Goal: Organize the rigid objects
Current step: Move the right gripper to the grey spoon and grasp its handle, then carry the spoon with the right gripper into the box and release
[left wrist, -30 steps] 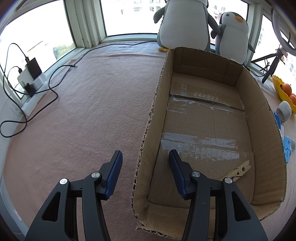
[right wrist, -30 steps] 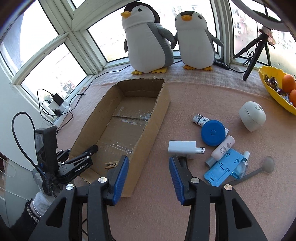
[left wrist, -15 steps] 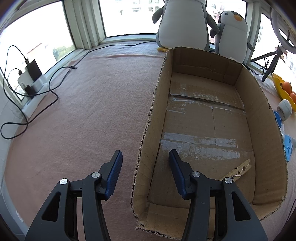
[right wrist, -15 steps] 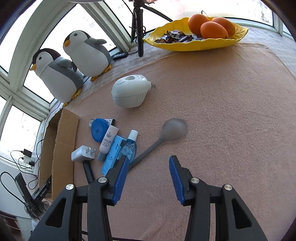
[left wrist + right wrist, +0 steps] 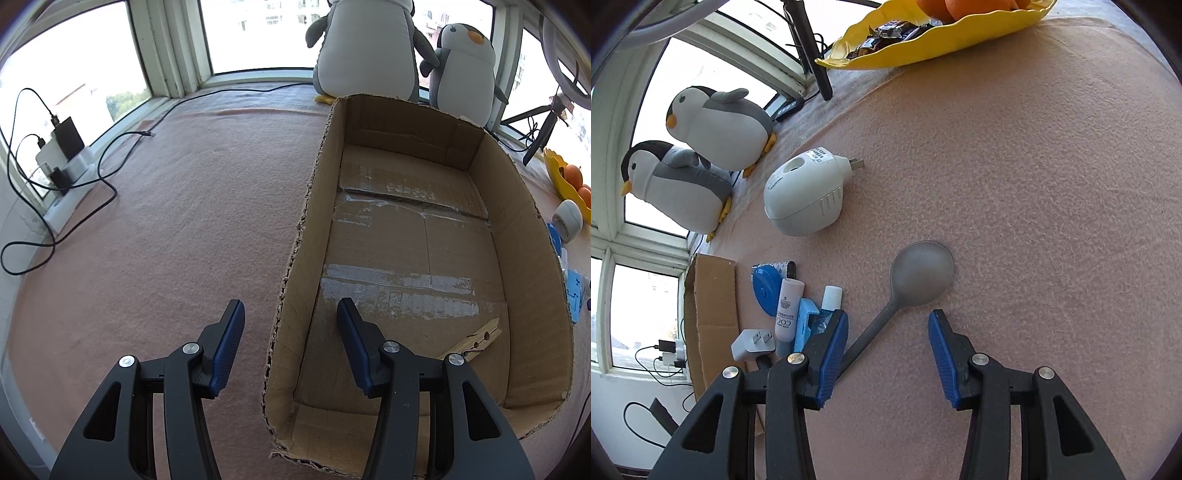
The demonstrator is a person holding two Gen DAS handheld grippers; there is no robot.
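An open cardboard box [image 5: 532, 236] lies on the pink cloth; a wooden clothespin [image 5: 476, 338] lies inside it near the front. My left gripper [image 5: 290, 314] is open and straddles the box's left wall. My right gripper [image 5: 888, 325] is open just above a grey spoon [image 5: 916, 277], its handle running between the fingers. Left of the spoon lie a white plug-in device [image 5: 803, 197], a blue round case [image 5: 764, 291], a white tube [image 5: 788, 310], a blue stand [image 5: 805, 325], a small blue bottle [image 5: 829, 306] and a white charger [image 5: 751, 345].
Two plush penguins [image 5: 701, 147] stand by the window. A yellow tray [image 5: 934, 40] with oranges and sweets sits at the far edge, beside a black tripod leg [image 5: 812, 51]. Chargers and cables [image 5: 62, 162] lie at the left window. The box edge [image 5: 711, 317] shows left of the pile.
My right gripper has swung away from the box over to the spoon and come down closer to it. My left gripper has barely moved.
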